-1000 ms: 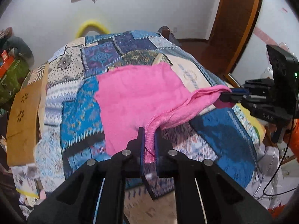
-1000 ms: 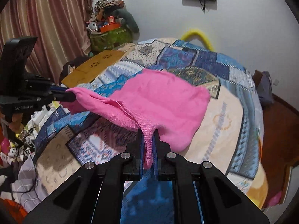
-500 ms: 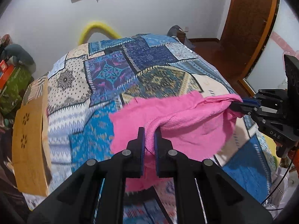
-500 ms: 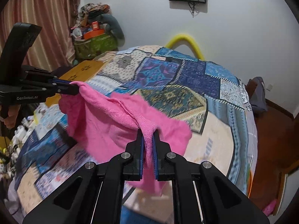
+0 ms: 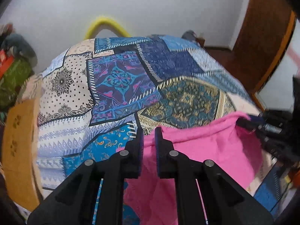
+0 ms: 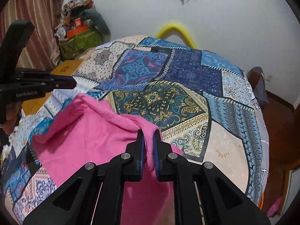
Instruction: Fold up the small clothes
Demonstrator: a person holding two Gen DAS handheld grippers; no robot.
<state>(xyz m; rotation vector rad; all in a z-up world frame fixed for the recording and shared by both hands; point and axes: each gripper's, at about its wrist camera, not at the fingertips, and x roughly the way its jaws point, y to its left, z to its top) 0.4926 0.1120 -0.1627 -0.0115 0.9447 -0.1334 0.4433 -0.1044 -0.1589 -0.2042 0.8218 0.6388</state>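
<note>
A pink cloth (image 6: 90, 140) lies on the patchwork bedspread (image 6: 187, 86), its near part doubled over. My right gripper (image 6: 148, 140) is shut on a bunched fold of the cloth at its right corner. My left gripper (image 5: 149, 136) has its jaws slightly apart with no cloth pinched between them; the pink cloth (image 5: 206, 150) lies below and to the right of it. In the right wrist view the left gripper (image 6: 69, 83) hovers above the cloth's left corner, apart from it. In the left wrist view the right gripper (image 5: 249, 123) holds the cloth's right corner.
A yellow curved tube (image 6: 174, 30) stands behind the bed at the wall. A pile of bags and toys (image 6: 80, 30) sits at the far left. An orange-brown board (image 5: 16, 146) borders the bed's left side. A wooden door (image 5: 262, 37) is at the right.
Both grippers carried the cloth's near edge forward over itself. The left gripper has let go of its corner, which now lies on the cloth. The right gripper still holds its corner.
</note>
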